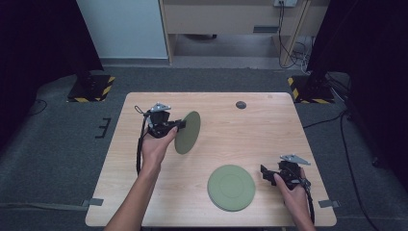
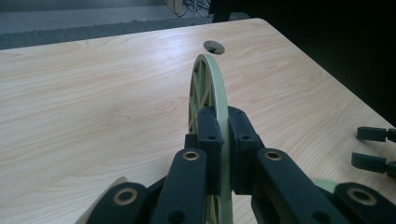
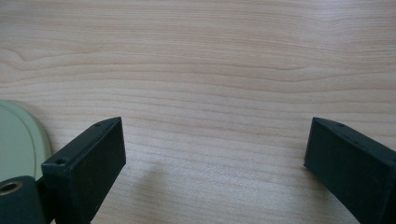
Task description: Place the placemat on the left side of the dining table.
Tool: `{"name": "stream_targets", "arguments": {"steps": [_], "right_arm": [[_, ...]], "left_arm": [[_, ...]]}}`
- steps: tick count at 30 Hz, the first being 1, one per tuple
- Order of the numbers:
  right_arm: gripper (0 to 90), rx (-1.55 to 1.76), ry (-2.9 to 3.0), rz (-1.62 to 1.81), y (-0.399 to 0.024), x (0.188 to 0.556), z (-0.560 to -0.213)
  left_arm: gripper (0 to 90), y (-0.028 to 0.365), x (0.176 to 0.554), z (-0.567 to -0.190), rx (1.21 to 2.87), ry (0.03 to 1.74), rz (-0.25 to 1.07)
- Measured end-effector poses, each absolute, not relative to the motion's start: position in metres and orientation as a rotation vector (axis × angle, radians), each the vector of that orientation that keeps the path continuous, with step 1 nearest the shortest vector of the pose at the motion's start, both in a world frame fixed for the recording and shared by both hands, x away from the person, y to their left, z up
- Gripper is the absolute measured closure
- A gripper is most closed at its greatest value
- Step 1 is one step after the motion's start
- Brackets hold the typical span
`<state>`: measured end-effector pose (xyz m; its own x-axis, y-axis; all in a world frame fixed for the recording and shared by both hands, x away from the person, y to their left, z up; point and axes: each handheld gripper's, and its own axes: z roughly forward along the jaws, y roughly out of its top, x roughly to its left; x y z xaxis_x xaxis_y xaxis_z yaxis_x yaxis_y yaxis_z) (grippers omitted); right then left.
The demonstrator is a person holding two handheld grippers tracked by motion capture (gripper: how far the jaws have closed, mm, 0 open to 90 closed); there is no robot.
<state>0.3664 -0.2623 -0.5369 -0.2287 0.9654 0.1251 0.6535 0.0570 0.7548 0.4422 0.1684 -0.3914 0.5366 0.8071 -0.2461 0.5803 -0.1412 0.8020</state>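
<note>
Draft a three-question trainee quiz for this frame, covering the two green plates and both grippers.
1. True or false: the left gripper is clamped on the rim of the raised plate.
2. How does the second plate lie: A) flat on the table, B) on edge, C) held in the air?
3. What is between the open jaws of the right gripper?

Key: 1 true; 2 A; 3 nothing, just bare tabletop.

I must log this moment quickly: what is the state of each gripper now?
Left gripper: shut on the rim of the raised plate.
Right gripper: open, holding nothing, beside the flat plate.
</note>
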Motion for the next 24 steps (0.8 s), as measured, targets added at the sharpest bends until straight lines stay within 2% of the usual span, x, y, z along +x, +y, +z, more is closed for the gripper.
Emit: {"name": "stream_targets", "arguments": {"steps": [24], "right_arm": [[5.5,1.627,1.93,0.934,-0.262,0.376,-0.537]], "left_arm": [[85.4,0.201,0.438,-0.396,1.801,1.201,0.316]]}}
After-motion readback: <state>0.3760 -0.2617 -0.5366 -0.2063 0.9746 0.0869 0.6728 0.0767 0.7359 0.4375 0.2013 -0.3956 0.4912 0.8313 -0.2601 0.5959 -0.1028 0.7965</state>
